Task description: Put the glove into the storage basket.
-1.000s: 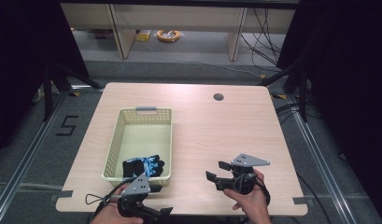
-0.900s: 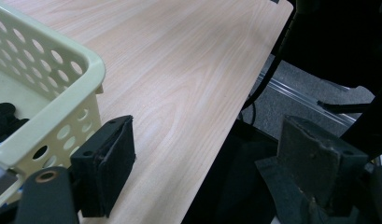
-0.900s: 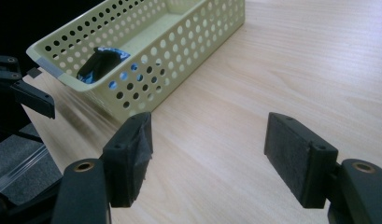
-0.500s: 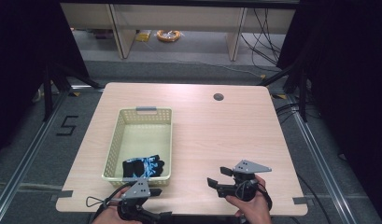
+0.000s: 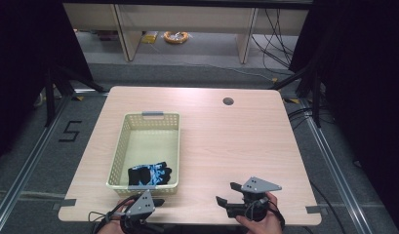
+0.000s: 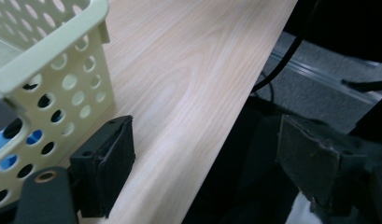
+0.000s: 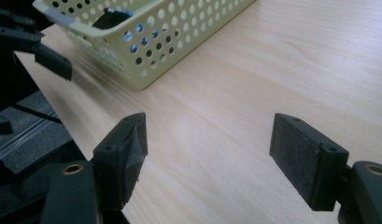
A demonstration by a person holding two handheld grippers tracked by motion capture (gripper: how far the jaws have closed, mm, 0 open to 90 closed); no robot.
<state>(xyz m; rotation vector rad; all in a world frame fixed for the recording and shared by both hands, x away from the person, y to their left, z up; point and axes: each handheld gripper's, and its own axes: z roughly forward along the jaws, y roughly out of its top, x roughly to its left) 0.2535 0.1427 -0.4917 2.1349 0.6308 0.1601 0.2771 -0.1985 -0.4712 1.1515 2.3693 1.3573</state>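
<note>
right claw (image 5: pixel 227 194) drew back, opening empty; gloves (image 5: pixel 149 174) lie in basket (image 5: pixel 153 120).

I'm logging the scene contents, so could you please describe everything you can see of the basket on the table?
The basket is pale yellow, looks like plastic, rectangular, with walls full of round holes and a grey tab at each short end. It stands upright on the left half of the wooden table, long side running away from the person. A black-and-blue glove lies inside at the near end. Neither gripper touches it.
</note>
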